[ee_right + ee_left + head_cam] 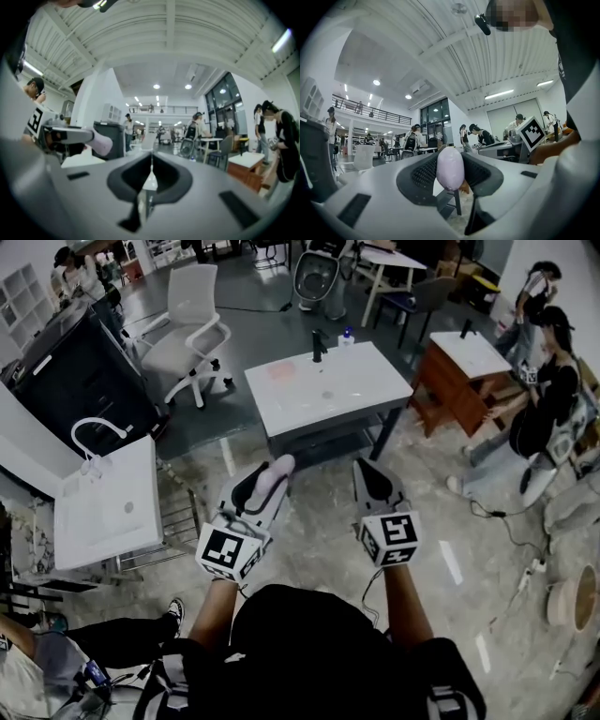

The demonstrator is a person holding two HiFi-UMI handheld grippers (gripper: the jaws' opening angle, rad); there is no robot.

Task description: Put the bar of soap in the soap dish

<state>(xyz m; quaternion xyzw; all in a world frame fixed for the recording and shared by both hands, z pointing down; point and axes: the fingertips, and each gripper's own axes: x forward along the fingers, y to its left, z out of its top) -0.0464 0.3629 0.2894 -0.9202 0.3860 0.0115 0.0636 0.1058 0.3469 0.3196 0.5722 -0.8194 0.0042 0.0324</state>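
Left gripper [263, 489] tight around pale soap bar [450, 167]; right gripper [375, 482] closed, empty.

Floor [319, 540]: speckled pale stone near, grey farther off.
Furniture: white counter [361, 381] far centre; white swivel chair [187, 329] far left; black cabinet [80, 371] and white basin [103, 507] left; wooden cabinet [464, 381] right.
Ceiling [168, 42]: white, ribbed, strip-lit.
Far wall: tall windows [436, 117], railed balcony [370, 112].

— What sort of place is shown?
— A large open lab hall: sink worktops [367, 381] are set loose on a grey floor [246, 298], office chairs [190, 331] are scattered, and a railed mezzanine [370, 112] is seen.
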